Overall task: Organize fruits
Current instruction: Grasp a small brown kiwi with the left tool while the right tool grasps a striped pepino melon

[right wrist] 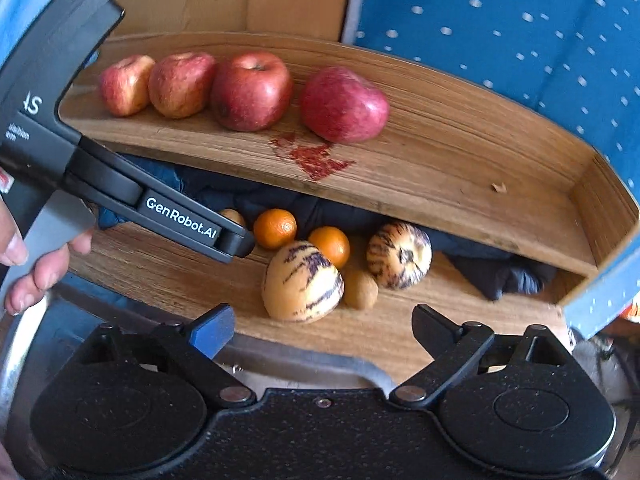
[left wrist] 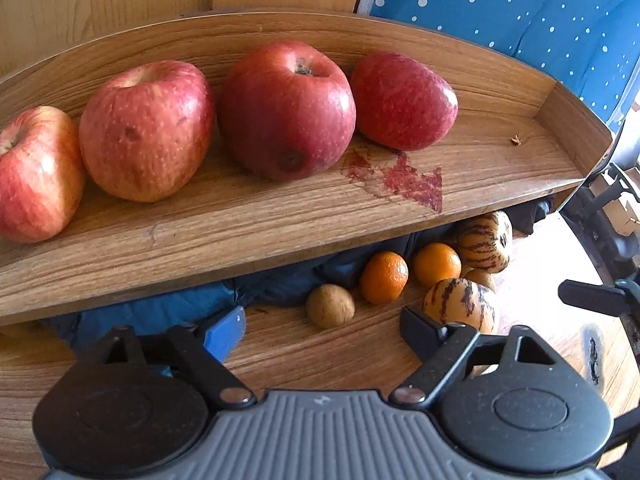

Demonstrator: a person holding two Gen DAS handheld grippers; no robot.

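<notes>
Several red apples (left wrist: pixel 286 110) (right wrist: pixel 250 90) stand in a row on the upper wooden shelf (left wrist: pixel 240 232) (right wrist: pixel 440 168). On the lower shelf (right wrist: pixel 168 268) lie two oranges (left wrist: pixel 384 278) (right wrist: pixel 275 228), two striped yellow melons (left wrist: pixel 460 304) (right wrist: pixel 302 282) and two brown kiwis (left wrist: pixel 330 306) (right wrist: pixel 360 289). My left gripper (left wrist: pixel 324 332) is open and holds nothing, and the nearer kiwi sits just ahead of its gap. My right gripper (right wrist: pixel 324 328) is open too, a little short of the front melon.
A red stain (left wrist: pixel 400 180) marks the upper shelf beside the rightmost apple. Dark blue cloth (left wrist: pixel 280 284) (right wrist: pixel 500 272) is bunched under the upper shelf. Blue dotted fabric (left wrist: pixel 520 12) hangs behind. A hand (right wrist: pixel 36 268) holds the left gripper's housing (right wrist: pixel 100 184), which crosses the right wrist view.
</notes>
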